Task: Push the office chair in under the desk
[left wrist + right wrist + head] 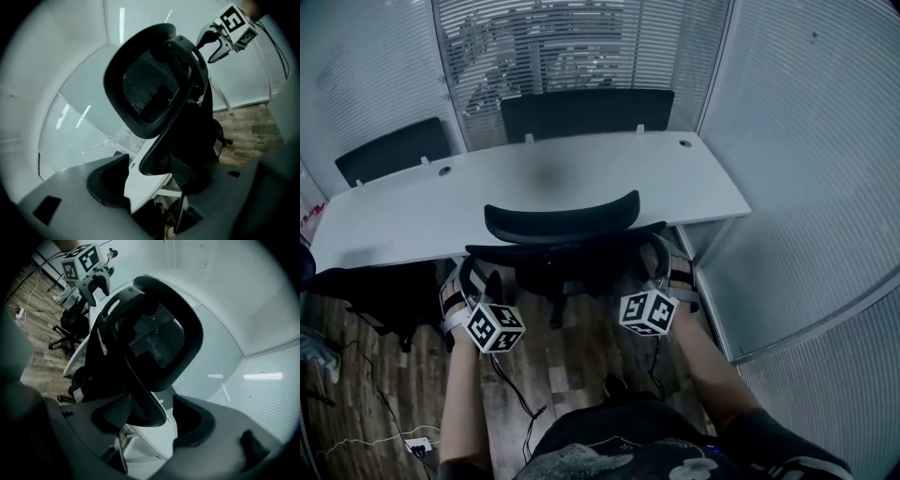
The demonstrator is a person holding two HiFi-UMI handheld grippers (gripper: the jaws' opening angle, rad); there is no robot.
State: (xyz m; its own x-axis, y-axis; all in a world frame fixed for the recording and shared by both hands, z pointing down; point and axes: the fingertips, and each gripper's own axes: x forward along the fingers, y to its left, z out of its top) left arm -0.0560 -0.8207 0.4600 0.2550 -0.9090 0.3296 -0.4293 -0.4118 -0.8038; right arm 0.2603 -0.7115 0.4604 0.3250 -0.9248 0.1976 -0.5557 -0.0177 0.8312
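Black mesh fills the back of the black office chair (561, 223), which stands right at the front edge of the flat white desk (609, 173), ahead of both pairs of fingertips. The left gripper (151, 172) sits at 1 side of the backrest and the right gripper (153, 411) at the other. The left gripper's 2 fingers (105, 183) stand wide apart. The backrest's curved rim lies between them, close beside the finger nearer the other gripper, with white desk showing in the gap to the outer finger. The right gripper's 2 fingers (197, 423) are spread the same way, with the rim beside the inner finger and clear of the outer. Below the fingers lies brown wood-plank floor (572, 375).
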